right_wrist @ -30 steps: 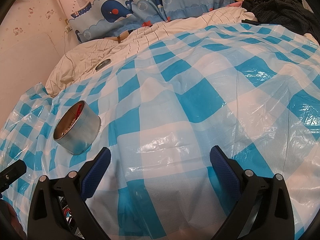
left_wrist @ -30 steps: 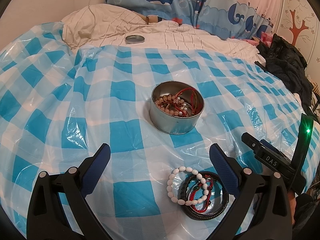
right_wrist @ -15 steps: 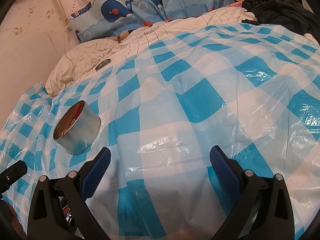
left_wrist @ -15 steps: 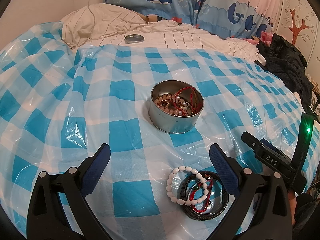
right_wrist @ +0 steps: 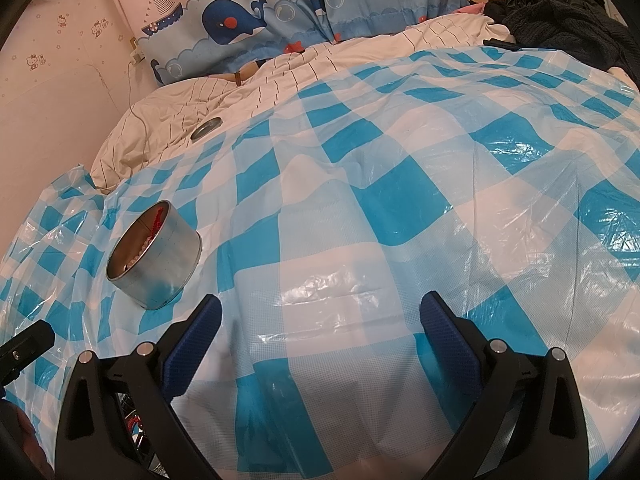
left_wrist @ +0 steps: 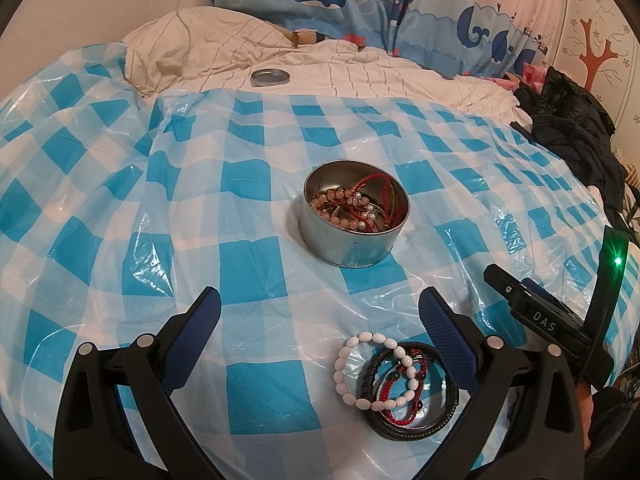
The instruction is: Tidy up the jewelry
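Observation:
A round metal tin (left_wrist: 352,220) stands on the blue-checked plastic sheet (left_wrist: 120,240), holding pink beads and red cord bracelets. In front of it lie a white bead bracelet (left_wrist: 362,364), a black band (left_wrist: 412,428) and a red cord bracelet (left_wrist: 402,396), overlapping by my left gripper's right finger. My left gripper (left_wrist: 320,312) is open and empty, hovering just behind that pile. My right gripper (right_wrist: 320,316) is open and empty over bare sheet, with the tin (right_wrist: 154,254) to its left. The right gripper's body (left_wrist: 548,320) shows at the left view's right edge.
The tin's lid (left_wrist: 270,77) rests on the cream quilt (left_wrist: 360,76) beyond the sheet. Whale-print curtain (left_wrist: 360,0) hangs at the back. Dark clothing (left_wrist: 572,128) is heaped at the right edge. A cable (left_wrist: 184,20) runs down the wall onto the pillow.

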Demonstrator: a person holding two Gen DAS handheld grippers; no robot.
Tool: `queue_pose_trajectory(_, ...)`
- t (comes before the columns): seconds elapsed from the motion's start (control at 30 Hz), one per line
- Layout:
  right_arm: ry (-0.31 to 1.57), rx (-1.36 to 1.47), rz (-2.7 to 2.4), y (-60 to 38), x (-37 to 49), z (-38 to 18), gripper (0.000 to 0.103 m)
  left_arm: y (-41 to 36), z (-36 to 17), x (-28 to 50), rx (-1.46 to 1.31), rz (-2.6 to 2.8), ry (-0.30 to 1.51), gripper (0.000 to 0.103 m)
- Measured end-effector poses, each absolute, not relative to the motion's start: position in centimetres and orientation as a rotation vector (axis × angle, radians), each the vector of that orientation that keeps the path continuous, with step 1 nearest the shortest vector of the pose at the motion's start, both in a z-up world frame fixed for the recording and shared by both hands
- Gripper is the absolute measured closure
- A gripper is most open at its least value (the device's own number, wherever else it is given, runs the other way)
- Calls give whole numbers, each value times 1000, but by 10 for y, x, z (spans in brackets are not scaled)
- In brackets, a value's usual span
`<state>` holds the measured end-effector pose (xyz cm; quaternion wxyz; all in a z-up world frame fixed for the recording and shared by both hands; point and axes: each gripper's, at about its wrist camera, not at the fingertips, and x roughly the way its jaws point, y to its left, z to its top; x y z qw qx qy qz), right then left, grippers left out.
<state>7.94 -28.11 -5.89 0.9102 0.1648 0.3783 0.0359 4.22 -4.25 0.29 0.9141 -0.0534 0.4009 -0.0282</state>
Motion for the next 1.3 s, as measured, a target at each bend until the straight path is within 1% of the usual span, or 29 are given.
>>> queue_pose_trajectory(0.23,791,336,69,-279,80,-59,7,-36,3,38,-133,-70,815,8)
queue_pose_trajectory(0.4,821,438,138,-287,74,-49,7,-3,9,32,-222,-56,800,8)
queue_pose_trajectory(0.5,864,370,213,-277,65,-38,7,22,14,28,-299,-42,797,8)
queue_pose_trajectory(0.67,832,263,361,-250,41,-23,7,47,12,21,-370,-13,802,8)
queue_pose_trajectory(0.8,864,178,465,-225,36,-26,8,41,8,19,-336,-41,820,8)
queue_pose_trajectory(0.9,850,100,415,-224,29,-23,8,19,0,20,-286,-129,844,8)
queue_pose_trajectory(1.1,869,235,336,-254,39,-23,8,-39,-20,21,-33,-227,891,8)
queue_pose_trajectory(1.23,887,250,348,-255,42,-22,8,-52,-34,21,85,-171,898,8)
queue_pose_trajectory(1.3,894,268,361,-255,43,-22,7,-49,-38,22,73,-157,905,8)
